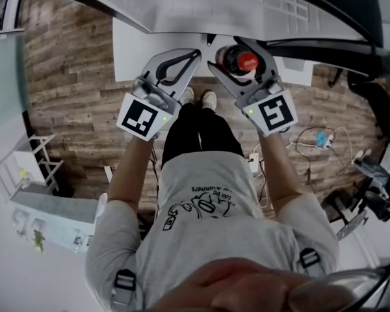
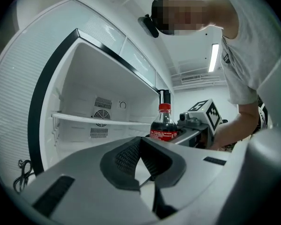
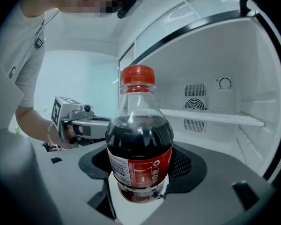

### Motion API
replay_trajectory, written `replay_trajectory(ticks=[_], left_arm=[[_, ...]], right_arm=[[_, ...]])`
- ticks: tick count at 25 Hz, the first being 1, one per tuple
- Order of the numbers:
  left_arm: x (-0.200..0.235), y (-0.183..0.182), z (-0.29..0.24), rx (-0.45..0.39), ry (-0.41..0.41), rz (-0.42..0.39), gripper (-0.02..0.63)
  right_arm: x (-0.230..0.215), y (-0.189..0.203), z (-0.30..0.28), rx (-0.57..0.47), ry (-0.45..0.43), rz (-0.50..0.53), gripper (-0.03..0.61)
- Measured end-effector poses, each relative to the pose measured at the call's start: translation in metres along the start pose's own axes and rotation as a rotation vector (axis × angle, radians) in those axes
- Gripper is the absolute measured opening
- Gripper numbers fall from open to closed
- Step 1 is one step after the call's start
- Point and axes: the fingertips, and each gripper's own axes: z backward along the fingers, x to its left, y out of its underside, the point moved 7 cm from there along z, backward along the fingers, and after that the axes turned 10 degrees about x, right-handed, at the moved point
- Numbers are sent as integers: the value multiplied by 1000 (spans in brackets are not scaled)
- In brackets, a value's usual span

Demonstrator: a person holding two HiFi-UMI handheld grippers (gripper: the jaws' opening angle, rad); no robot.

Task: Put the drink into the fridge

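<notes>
1. Cola bottle (image 3: 139,139): clear plastic with rounded shoulders, dark liquid, a ridged red screw cap and a red label band with white print. It stands upright between the jaws of the right gripper (image 3: 140,175), in front of the open fridge (image 3: 255,78) and not on its shelf.
2. Right gripper: its black mesh-textured pads pinch the bottle's lower body from both sides, at label height.
3. Left gripper (image 2: 140,142): grey moulded jaws with black ribbed pads pressed together at the tips and nothing held (a small triangular gap shows behind the tips). It is held just beside the right gripper.
4. Fridge: smooth white interior, one flat white shelf (image 3: 215,117) across the cavity, slotted vent grilles (image 3: 195,97) on the back wall, and a dark border round the opening.
5. Floor (image 1: 71,77): rough wood-grain planks, seen in the head view.
</notes>
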Motion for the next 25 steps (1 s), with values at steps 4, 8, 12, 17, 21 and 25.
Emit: replay_trajectory(ticks=[4,8,12,17,21,25], left_arm=[[29,16,-18,-4,-9,13,2],[38,19,-26,-12,-13,4,2],[48,25,-34,-18,-17,-2,2],[63,33,-43,-24,-28,-2,3],[72,40,-51,-23,-39,1,2],[80,46,-59,-18,-51,-6,3]], right_arm=[[-20,12,-32,16,1,9,322],[-28,19,-46,17,9,12,322],[-37,27,-60,22,20,25,322],[-51,33,-79,20,27,37,322],[-58,41,-95,26,22,31,322],[-65,47,-109,27,23,19,322]])
